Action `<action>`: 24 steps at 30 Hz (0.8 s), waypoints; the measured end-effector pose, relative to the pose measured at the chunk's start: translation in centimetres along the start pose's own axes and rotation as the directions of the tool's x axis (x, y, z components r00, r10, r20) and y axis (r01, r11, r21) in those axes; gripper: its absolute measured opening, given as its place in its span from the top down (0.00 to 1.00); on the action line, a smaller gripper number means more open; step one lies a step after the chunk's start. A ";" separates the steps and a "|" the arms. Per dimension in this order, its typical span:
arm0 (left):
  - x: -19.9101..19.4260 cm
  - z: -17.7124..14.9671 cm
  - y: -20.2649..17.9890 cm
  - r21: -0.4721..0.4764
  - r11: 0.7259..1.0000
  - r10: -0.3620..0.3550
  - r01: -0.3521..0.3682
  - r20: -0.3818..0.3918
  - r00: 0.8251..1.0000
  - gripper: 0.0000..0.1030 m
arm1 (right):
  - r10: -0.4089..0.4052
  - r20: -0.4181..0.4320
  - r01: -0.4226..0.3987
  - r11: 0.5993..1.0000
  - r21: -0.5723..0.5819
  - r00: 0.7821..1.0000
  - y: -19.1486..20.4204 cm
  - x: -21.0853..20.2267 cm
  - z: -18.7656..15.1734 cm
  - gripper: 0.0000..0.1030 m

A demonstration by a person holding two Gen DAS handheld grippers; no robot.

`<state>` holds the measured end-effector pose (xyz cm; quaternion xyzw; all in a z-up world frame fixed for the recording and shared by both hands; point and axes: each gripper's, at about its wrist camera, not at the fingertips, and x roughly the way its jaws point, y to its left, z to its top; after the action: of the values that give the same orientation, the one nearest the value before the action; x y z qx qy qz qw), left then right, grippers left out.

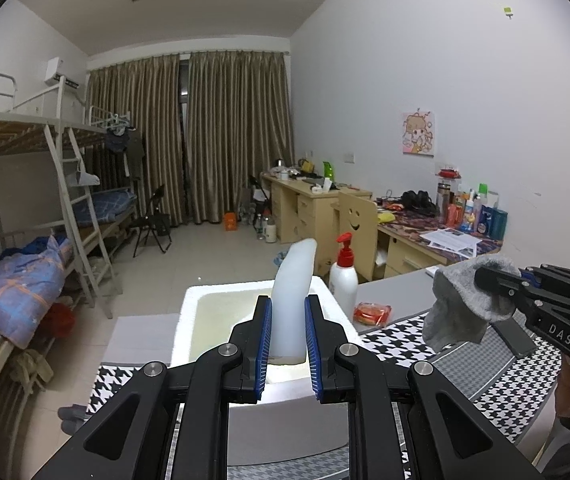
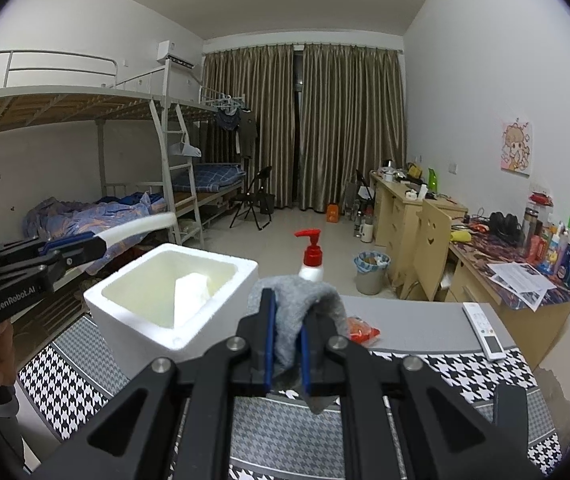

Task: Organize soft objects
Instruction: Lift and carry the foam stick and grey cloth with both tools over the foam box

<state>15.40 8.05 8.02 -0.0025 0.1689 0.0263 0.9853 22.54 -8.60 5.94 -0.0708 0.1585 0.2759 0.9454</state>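
sock (image 2: pixel 297 300) | clamped in right gripper (image 2: pixel 287 354), beside box (image 2: pixel 125 316) | left gripper (image 1: pixel 288 344) grips foam strip (image 1: pixel 291 300) above box, likely for dropping in

Matt white foam strip (image 1: pixel 293 280), smooth and slightly translucent, sits between the left gripper (image 1: pixel 288 344)'s ribbed blue rubber pads, black matt plastic arms, shiny metal pivots. Right gripper (image 2: pixel 286 350), same finish, pinches a fuzzy grey knitted sock (image 2: pixel 299 300). Grainy white polystyrene box (image 2: pixel 133 312), matt. Woven black-and-white houndstooth cloth (image 2: pixel 465 376). Far off, a glossy white plastic pump bottle (image 1: pixel 343 280), and a crinkly, shiny red wrapper (image 1: pixel 372 313).
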 end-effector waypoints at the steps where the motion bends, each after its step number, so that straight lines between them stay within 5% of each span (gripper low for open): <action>1: 0.0 0.0 0.2 -0.001 1.000 0.003 -0.003 0.000 1.000 0.83 | 0.002 0.002 -0.002 1.000 -0.003 1.000 0.2 0.1 0.1 0.87; 24: -1.1 -0.3 3.2 -0.028 0.996 0.087 -0.086 0.021 0.996 0.83 | 0.069 0.031 -0.067 0.996 -0.055 0.997 4.2 1.8 2.4 0.87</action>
<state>14.15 11.15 8.11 -0.0080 0.1574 0.0711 0.9849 22.34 -3.69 7.40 -0.0861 0.1378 0.3131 0.9357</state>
